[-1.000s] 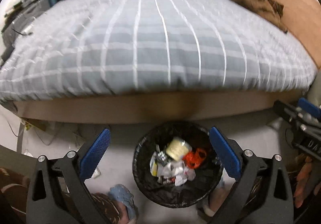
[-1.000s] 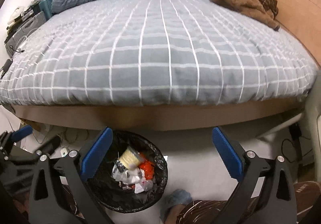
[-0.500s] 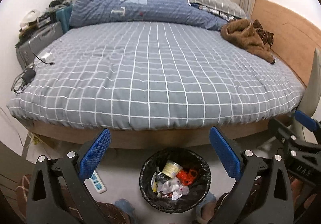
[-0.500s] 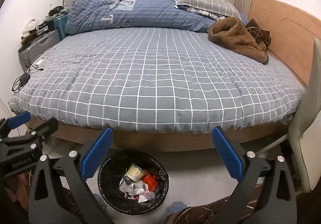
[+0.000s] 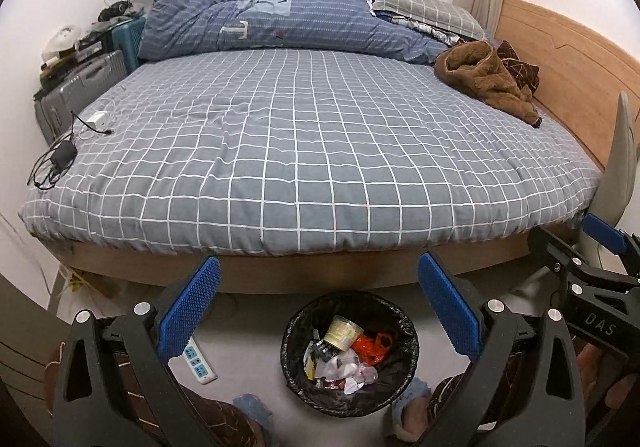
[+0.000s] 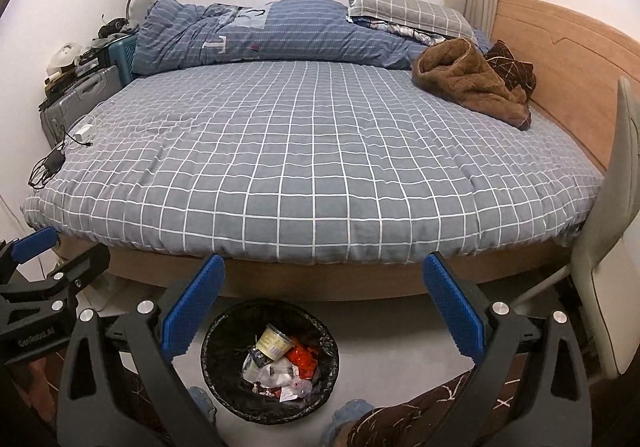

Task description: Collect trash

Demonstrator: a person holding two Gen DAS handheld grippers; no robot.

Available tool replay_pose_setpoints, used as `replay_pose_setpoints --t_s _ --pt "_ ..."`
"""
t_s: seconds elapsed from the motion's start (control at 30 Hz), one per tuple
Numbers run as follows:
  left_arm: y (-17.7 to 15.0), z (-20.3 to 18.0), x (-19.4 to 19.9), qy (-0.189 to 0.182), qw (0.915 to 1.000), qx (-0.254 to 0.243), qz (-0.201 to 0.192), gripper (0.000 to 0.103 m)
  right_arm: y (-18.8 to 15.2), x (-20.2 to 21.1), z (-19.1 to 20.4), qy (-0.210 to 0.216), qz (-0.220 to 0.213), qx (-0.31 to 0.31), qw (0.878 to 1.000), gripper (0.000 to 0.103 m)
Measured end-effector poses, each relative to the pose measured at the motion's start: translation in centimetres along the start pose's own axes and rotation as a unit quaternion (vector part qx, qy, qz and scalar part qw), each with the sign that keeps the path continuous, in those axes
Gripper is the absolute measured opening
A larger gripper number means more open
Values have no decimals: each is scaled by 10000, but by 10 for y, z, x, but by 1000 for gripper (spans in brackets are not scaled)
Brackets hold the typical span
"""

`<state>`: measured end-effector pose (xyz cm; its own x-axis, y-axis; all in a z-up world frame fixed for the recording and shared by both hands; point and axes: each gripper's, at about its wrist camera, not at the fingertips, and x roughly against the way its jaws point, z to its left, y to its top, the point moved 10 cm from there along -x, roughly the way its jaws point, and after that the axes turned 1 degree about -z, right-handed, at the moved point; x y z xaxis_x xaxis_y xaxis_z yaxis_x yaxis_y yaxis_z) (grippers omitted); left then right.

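A black-lined trash bin [image 5: 296, 347] stands on the floor at the foot of the bed; it also shows in the right wrist view [image 6: 212, 367]. In it lie a yellow tub [image 5: 342, 333], a red wrapper [image 5: 374, 343] and white crumpled papers [image 5: 340, 365]. My left gripper [image 5: 319, 291] is open and empty, held high above the bin. My right gripper [image 6: 324, 287] is open and empty, above and to the right of the bin. Each gripper shows at the edge of the other's view.
A bed with a grey checked cover [image 5: 312, 151] fills the middle. On it lie a blue duvet [image 5: 280, 21], a brown garment [image 5: 486, 77] and chargers with cables [image 5: 60, 159]. A power strip [image 5: 198, 361] lies on the floor. A chair [image 6: 612, 247] stands at right.
Both grippers have risen and tilted up from close over the bin, so the whole bed and the window now show. Both stayed open and empty.
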<state>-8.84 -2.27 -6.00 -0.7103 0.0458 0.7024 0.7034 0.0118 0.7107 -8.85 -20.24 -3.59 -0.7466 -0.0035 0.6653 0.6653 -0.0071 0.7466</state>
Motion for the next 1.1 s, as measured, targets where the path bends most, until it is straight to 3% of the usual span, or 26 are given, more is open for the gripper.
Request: replay_pose_setpoints --t_s 0.57,1.1 --pt "-1 -1 -5 26 10000 -57 69 97 -3 -4 -2 9 40 -29 10000 95" --pt "1 6 -4 269 9995 -148 72 97 -4 -7 -1 -5 74 -6 10000 95"
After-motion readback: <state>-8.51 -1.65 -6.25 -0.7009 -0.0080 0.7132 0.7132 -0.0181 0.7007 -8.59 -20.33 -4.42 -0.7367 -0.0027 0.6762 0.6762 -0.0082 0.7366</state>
